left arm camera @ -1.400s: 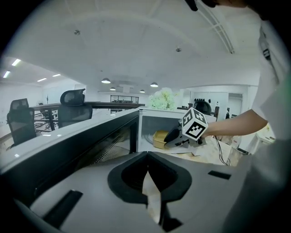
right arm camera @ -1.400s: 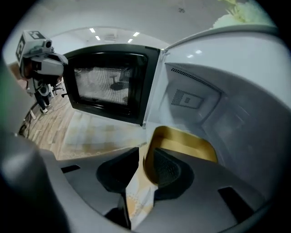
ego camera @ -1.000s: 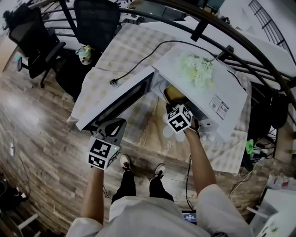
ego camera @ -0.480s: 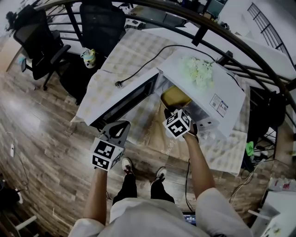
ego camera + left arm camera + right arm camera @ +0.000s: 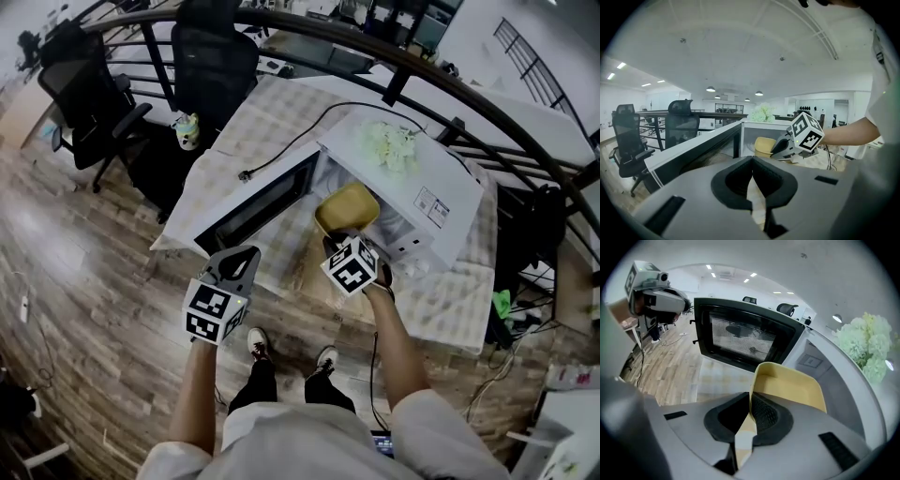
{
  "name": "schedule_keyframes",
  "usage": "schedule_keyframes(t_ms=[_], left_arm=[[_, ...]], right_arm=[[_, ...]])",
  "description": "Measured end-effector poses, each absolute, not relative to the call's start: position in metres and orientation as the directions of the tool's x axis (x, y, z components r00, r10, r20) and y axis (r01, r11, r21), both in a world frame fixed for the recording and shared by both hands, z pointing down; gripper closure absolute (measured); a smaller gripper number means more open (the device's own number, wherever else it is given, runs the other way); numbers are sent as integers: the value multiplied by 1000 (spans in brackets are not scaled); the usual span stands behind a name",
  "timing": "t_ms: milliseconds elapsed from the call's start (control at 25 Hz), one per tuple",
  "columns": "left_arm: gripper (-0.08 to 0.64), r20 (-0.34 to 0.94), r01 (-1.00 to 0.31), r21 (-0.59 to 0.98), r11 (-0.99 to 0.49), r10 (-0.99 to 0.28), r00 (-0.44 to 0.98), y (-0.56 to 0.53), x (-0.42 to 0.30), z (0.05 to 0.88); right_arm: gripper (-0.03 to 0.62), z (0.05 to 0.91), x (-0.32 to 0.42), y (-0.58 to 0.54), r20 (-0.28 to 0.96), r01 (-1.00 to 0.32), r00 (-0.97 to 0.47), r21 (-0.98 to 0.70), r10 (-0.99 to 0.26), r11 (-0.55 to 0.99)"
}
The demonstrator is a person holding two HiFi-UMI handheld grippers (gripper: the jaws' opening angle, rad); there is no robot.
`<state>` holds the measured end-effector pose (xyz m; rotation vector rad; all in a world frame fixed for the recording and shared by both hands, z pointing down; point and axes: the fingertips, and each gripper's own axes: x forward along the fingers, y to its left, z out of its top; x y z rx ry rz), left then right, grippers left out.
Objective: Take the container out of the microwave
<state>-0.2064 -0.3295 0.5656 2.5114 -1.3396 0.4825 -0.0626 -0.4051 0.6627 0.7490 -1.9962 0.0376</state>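
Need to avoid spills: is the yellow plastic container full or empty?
Empty, as far as shows: the right gripper view looks into the yellow plastic container, bare inside, its rim clamped by the right gripper.

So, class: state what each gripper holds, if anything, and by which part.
The right gripper clamps the yellow container by the near wall at its rim. The left gripper has its jaws together and holds nothing.

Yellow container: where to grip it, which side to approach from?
Yellow container: pinch its upright near wall at the rim, one pad inside, one outside, from the microwave front. Open top and thin wall suit that; the right gripper holds it so.
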Motion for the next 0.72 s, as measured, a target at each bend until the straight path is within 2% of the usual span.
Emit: schedule_keyframes(t_ms=[720], left_arm=[[543,292,-849,-16,-528,-815,501,-297,-195,481]], right_arm=[[560,546,-88,-331,690,-458,-477,333,-545,824]])
